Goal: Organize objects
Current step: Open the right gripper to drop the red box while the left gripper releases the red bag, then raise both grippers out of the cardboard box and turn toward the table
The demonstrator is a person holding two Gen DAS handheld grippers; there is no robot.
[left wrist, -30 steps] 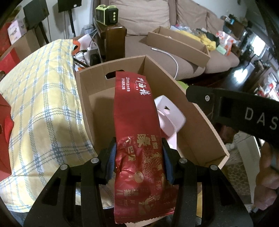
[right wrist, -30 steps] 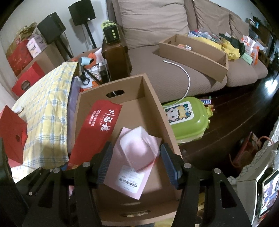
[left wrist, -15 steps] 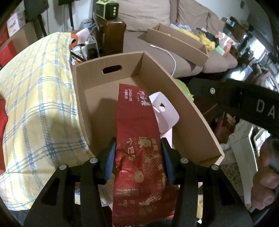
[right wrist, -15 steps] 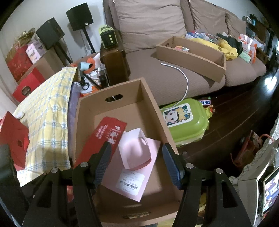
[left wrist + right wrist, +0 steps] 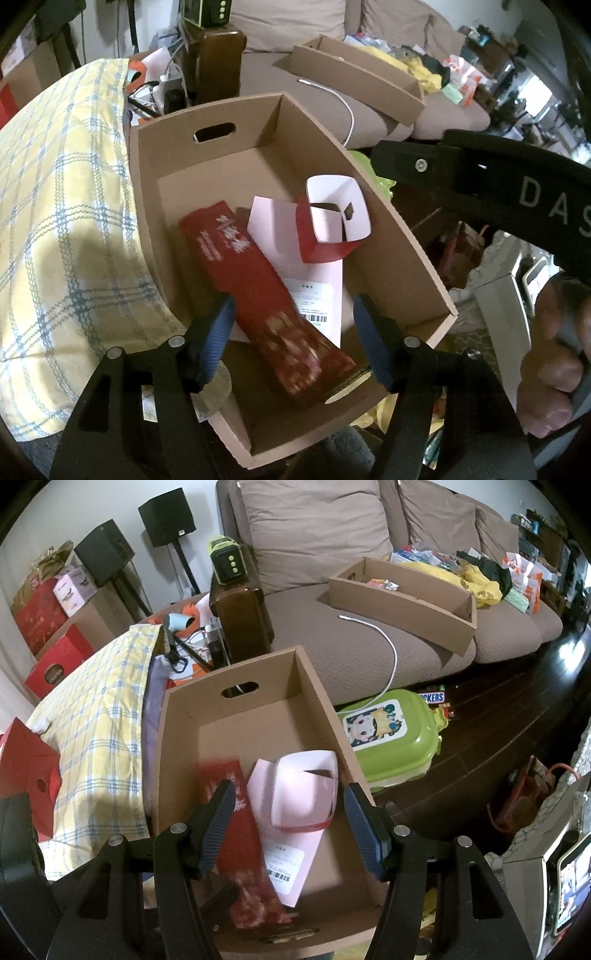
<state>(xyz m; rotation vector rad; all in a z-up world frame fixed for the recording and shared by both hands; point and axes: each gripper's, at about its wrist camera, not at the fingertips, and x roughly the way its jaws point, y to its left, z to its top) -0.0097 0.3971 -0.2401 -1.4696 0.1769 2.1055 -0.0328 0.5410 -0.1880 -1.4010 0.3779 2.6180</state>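
Your left hand-held gripper (image 5: 291, 332) has let go of the red packet (image 5: 264, 291) it was clamping a second ago — the packet now lies on the floor of the cardboard box (image 5: 207, 110), slanting from the left of the middle toward the near wall, its image blurred. The left jaws stand wide apart above the box's near end, with nothing between them.

Your right hand-held gripper (image 5: 290, 821) is also spread wide and holds nothing; it hovers over the near half of the same box (image 5: 321, 701). Just beside the packet (image 5: 240, 845), to its right, a pink envelope (image 5: 314, 273) with a barcode label lies flat, and the packet's edge overlaps it. On top of the envelope (image 5: 291, 864) sits a small open paper carton (image 5: 334, 223) — red outside, pale inside — tipped against the box's right wall.

To the left of the box lies a yellow checked cloth (image 5: 62, 206); to its right, on the dark floor, a green lidded container (image 5: 388, 738). Behind it stands a brown sofa (image 5: 332, 635) carrying a second, shallow cardboard tray (image 5: 406, 590).
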